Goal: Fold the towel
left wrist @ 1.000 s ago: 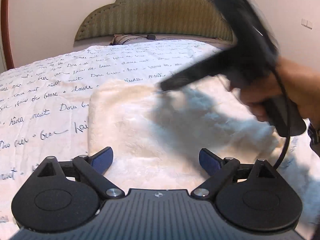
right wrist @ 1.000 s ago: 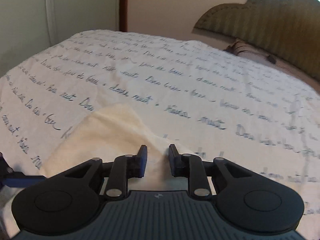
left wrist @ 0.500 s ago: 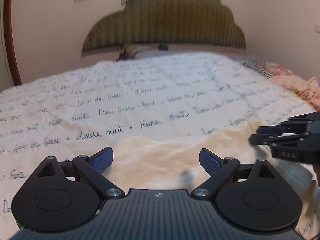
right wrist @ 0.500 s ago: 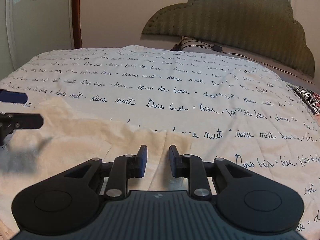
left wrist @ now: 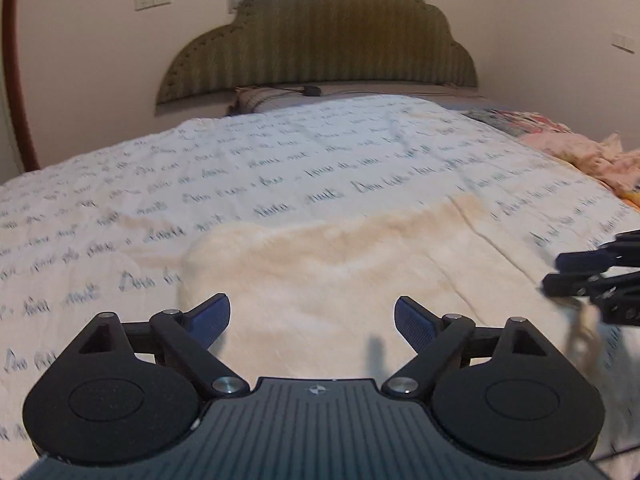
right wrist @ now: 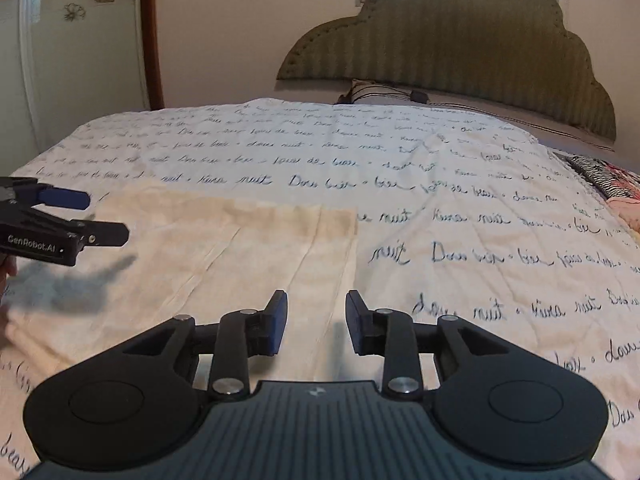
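Observation:
A cream towel (left wrist: pixel 340 272) lies flat on the bed, with one folded layer and creases showing in the right wrist view (right wrist: pixel 224 256). My left gripper (left wrist: pixel 312 304) hovers over the towel's near left part, open wide with nothing between its fingers. It also shows at the left edge of the right wrist view (right wrist: pixel 106 218), casting a shadow on the towel. My right gripper (right wrist: pixel 316 296) hangs over the towel's near right edge, its fingers a small way apart and empty. It appears at the right edge of the left wrist view (left wrist: pixel 554 272).
The bedspread (right wrist: pixel 440 200) is white with dark blue script and spreads far beyond the towel. A padded olive headboard (left wrist: pixel 320 40) and a striped pillow (left wrist: pixel 256 100) stand at the far end. Pink floral fabric (left wrist: pixel 580 152) lies at the bed's right side.
The right gripper swung off the towel's middle to its right side and its fingers parted slightly. Both cameras now sit higher and further back, and the towel lies flatter.

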Available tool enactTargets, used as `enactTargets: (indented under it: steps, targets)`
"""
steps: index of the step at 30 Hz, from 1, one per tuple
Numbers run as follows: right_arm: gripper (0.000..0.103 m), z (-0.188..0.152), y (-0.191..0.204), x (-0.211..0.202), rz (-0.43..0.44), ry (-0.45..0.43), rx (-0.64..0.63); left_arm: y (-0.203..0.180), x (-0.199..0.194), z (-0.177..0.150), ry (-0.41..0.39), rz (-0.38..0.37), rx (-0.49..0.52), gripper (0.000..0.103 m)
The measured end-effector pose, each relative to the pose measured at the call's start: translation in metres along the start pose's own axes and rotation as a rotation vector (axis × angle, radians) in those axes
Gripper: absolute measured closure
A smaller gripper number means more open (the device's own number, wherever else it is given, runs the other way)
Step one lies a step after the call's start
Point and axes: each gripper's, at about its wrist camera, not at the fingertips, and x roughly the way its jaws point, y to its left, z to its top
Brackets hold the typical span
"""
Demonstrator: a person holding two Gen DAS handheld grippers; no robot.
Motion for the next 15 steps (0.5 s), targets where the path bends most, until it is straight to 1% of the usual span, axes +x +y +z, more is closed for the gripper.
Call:
enactTargets:
  steps: [1, 2, 3, 5, 7, 8, 9, 11, 12, 13, 15]
  targets:
    - [0.072, -0.008, 0.006, -0.001, -0.002, 0.028, -0.023, -0.006, 0.001, -0.007, 0.025, -0.02, 0.028, 0.01]
    - [0.072, -0.015, 0.01, -0.002, -0.016, 0.046, -0.049, -0.012, 0.003, -0.014, 0.052, -0.023, 0.056, 0.013]
    - [0.072, -0.019, 0.013, -0.004, -0.029, 0.046, -0.062, -0.019, 0.002, -0.021, 0.054, -0.005, 0.079, 0.013]
    - [0.072, -0.021, 0.009, -0.013, -0.015, 0.026, -0.013, -0.024, -0.006, -0.028, 0.013, 0.015, 0.1, 0.013]
    - [0.072, -0.017, 0.006, -0.019, 0.033, 0.004, 0.024, -0.024, -0.012, -0.029, -0.006, -0.007, 0.087, 0.012]
    - [0.072, -0.016, 0.004, -0.017, 0.045, 0.006, 0.031, -0.022, -0.014, -0.029, -0.014, -0.025, 0.07, 0.011]
    - [0.072, -0.017, 0.004, -0.012, 0.04, 0.024, 0.028, -0.022, -0.014, -0.029, -0.01, -0.042, 0.064, 0.011]
    - [0.072, -0.02, 0.007, -0.009, 0.044, 0.049, 0.013, -0.026, -0.009, -0.033, 0.035, -0.055, 0.069, 0.011]
    - [0.078, -0.021, 0.008, -0.008, 0.051, 0.059, 0.013, -0.028, -0.01, -0.036, 0.03, -0.047, 0.068, 0.011]
    - [0.079, -0.023, 0.008, -0.011, 0.065, 0.059, 0.01, -0.029, -0.012, -0.039, 0.018, -0.046, 0.069, 0.011]
    - [0.083, -0.026, 0.011, -0.016, 0.053, 0.058, -0.004, -0.033, -0.017, -0.042, 0.015, -0.067, 0.081, 0.011]
